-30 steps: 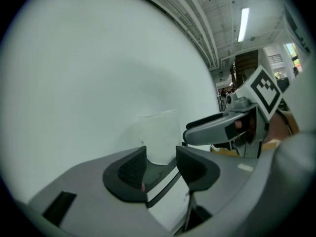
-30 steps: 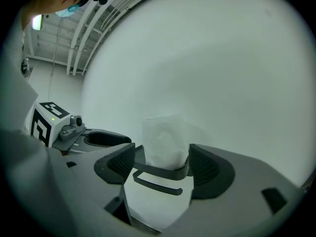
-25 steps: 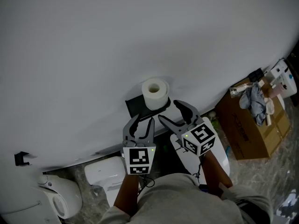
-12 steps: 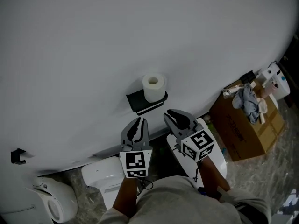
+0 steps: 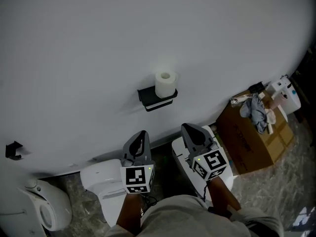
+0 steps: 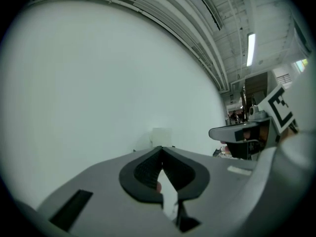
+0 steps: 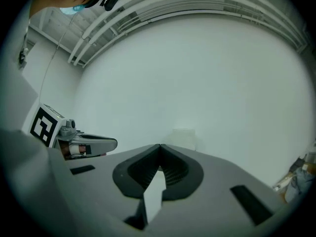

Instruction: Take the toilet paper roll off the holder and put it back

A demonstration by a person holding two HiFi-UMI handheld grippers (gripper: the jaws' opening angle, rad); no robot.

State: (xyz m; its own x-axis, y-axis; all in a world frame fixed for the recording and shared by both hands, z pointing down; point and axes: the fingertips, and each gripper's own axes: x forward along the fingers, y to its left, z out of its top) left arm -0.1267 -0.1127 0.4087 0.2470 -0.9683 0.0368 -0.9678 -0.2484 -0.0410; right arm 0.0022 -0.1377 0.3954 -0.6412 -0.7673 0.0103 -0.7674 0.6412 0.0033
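A white toilet paper roll (image 5: pixel 166 84) stands upright on a black wall holder (image 5: pixel 157 100) fixed to the white wall. Both grippers hang well short of it, pointing level at the wall. My left gripper (image 5: pixel 142 134) is shut with nothing between its jaws, which have just been closing. My right gripper (image 5: pixel 190 128) is likewise shut and empty, its jaws also just closed. In the left gripper view the roll (image 6: pixel 160 136) shows faintly beyond the shut tips of the left gripper (image 6: pixel 161 148). In the right gripper view the roll (image 7: pixel 183 137) sits pale behind the right gripper (image 7: pixel 160 146).
A cardboard box (image 5: pixel 252 142) with a crumpled cloth (image 5: pixel 256 107) on top stands at the right, white bottles (image 5: pixel 285 90) beside it. White fixtures (image 5: pixel 101 177) sit on the floor below the grippers. A small black hook (image 5: pixel 14 150) is on the wall at left.
Both grippers have drawn back from the roll toward the person, and their jaws have gone from open to shut. The roll stays on the holder.
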